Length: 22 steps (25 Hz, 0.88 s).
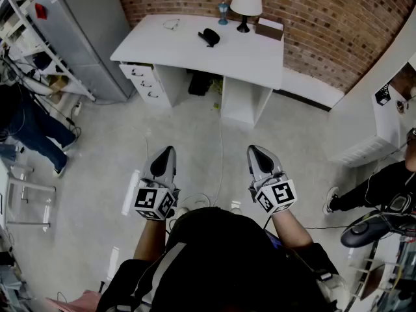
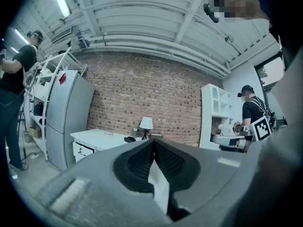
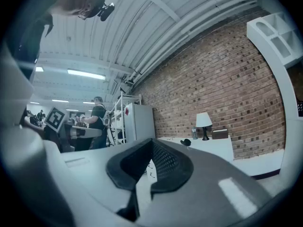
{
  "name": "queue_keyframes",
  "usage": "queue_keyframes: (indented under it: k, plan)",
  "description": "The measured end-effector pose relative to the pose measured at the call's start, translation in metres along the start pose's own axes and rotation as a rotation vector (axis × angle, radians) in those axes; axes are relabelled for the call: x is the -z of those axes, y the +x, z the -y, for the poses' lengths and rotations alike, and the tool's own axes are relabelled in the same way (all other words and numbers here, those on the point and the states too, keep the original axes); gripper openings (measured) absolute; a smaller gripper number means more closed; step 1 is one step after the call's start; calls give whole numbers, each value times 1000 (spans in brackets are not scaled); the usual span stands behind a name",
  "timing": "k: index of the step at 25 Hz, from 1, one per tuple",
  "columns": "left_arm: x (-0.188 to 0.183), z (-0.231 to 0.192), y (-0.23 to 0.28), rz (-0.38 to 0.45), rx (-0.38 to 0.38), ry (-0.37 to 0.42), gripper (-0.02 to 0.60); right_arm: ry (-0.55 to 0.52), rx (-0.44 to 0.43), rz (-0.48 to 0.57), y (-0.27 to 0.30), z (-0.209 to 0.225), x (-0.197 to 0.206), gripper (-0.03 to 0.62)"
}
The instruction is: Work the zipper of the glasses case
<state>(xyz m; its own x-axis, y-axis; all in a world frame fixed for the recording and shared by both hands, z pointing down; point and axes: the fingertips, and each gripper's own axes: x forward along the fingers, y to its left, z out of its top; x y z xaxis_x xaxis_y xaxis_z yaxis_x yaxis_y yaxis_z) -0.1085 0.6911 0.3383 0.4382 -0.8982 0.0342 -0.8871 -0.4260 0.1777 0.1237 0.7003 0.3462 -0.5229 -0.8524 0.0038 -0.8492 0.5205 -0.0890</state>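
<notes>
A black glasses case (image 1: 208, 37) lies on a white desk (image 1: 195, 54) against the brick wall, far ahead of me. A pair of glasses (image 1: 171, 24) lies to its left on the desk. My left gripper (image 1: 170, 149) and right gripper (image 1: 250, 149) are held side by side over the floor, well short of the desk, both shut with nothing between the jaws. The case (image 2: 129, 139) shows small and distant in the left gripper view, and again as a dark spot (image 3: 186, 142) in the right gripper view.
A white lamp (image 1: 246, 5), a small bottle (image 1: 223, 12) and a brown box (image 1: 269, 28) stand at the desk's back. A grey cabinet (image 1: 84, 31) stands left of the desk. People stand at the left (image 1: 29, 125) and right (image 1: 374, 187). A cable (image 1: 221, 148) runs across the floor.
</notes>
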Motion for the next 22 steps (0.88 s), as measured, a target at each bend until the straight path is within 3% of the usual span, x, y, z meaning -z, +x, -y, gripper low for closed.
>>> queue_keyframes:
  k: [13, 17, 20, 22]
  plan:
    - [0, 27, 15, 16, 11, -10, 2, 17, -7, -2, -8, 22, 8, 2]
    - [4, 34, 4, -27, 31, -47, 3, 95, -25, 26, -16, 10, -3, 3]
    - [-4, 49, 17, -20, 37, -57, 142, 100, -57, 62, -20, 21, -19, 24]
    - [0, 68, 24, -29, 29, -59, 222, 96, -86, 56, -31, 33, -19, 120]
